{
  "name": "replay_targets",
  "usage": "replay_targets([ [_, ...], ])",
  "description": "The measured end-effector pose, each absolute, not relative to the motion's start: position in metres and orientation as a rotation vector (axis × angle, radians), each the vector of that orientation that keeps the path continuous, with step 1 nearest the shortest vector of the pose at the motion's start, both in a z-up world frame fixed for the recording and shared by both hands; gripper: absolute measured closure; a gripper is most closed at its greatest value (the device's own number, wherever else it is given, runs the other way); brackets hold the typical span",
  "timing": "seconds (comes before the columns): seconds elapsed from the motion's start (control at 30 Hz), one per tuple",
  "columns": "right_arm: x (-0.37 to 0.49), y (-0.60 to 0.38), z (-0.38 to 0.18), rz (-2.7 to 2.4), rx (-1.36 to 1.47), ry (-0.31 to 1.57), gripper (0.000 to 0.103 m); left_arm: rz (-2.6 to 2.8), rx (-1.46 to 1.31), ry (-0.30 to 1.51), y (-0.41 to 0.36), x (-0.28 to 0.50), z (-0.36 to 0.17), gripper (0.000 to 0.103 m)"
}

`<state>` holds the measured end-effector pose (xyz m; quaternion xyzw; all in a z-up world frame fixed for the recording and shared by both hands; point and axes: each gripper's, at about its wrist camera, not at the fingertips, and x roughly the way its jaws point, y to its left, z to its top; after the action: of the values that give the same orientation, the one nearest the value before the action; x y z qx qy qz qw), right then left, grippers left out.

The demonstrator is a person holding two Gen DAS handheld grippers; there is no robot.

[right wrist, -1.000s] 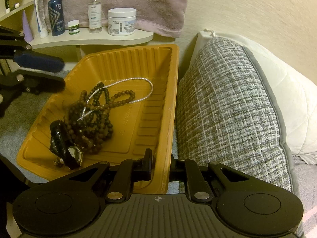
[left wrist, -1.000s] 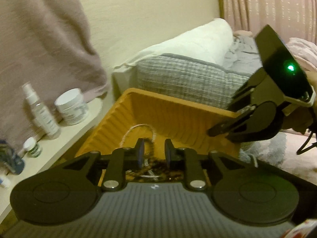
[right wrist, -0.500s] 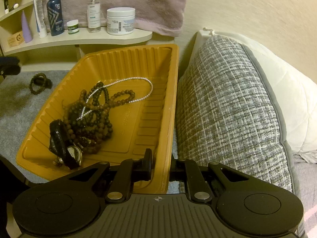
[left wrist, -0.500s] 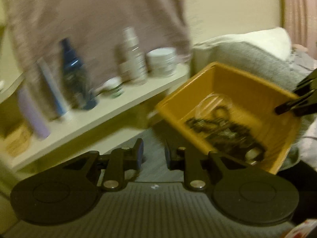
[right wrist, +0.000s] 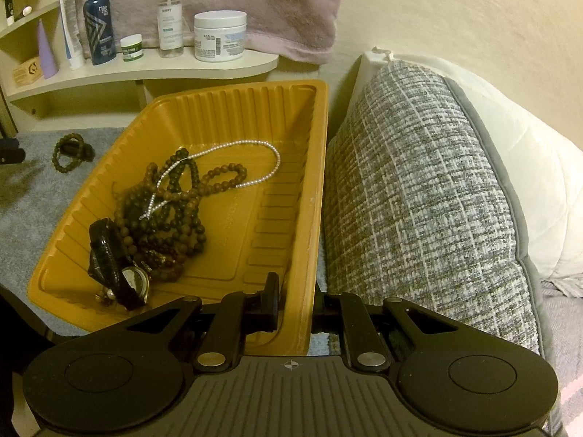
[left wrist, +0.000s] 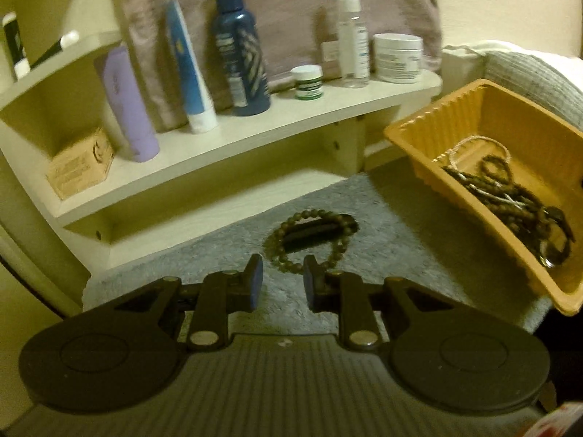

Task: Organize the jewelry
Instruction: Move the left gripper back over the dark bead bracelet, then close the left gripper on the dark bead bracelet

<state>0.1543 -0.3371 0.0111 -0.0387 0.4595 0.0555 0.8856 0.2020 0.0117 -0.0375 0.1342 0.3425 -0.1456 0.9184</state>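
At bottom centre, the right gripper [right wrist: 295, 300] pinches the orange tray's [right wrist: 218, 113] near wall. The left gripper [left wrist: 280, 284] is spread, empty, low in its frame; just beyond, mid-frame, a beaded bracelet [left wrist: 309, 238] lies on grey carpet [left wrist: 393, 233].

Tray [right wrist: 309, 196]: orange-yellow, ribbed walls. Bead strands [right wrist: 171, 215]: dark brown. Fine chain [right wrist: 251, 160]: pearly white. Loose bracelet [left wrist: 309, 240]: brown beads, on plain grey cloth [left wrist: 393, 247]. Cushion [right wrist: 419, 196]: grey-and-white woven check, grey piping. Bottle [left wrist: 240, 51]: dark blue. Tube [left wrist: 125, 105]: lilac. Towel [right wrist: 262, 3]: dusty pink.
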Motion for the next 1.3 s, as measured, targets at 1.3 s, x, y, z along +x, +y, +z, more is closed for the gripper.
replay_targets([
  [1.3, 0.154, -0.338, 0.009, 0.116, -0.082, 0.956, 0.089, -0.225, 0.174, 0.726, 0.006, 0.231, -0.054, 0.097],
])
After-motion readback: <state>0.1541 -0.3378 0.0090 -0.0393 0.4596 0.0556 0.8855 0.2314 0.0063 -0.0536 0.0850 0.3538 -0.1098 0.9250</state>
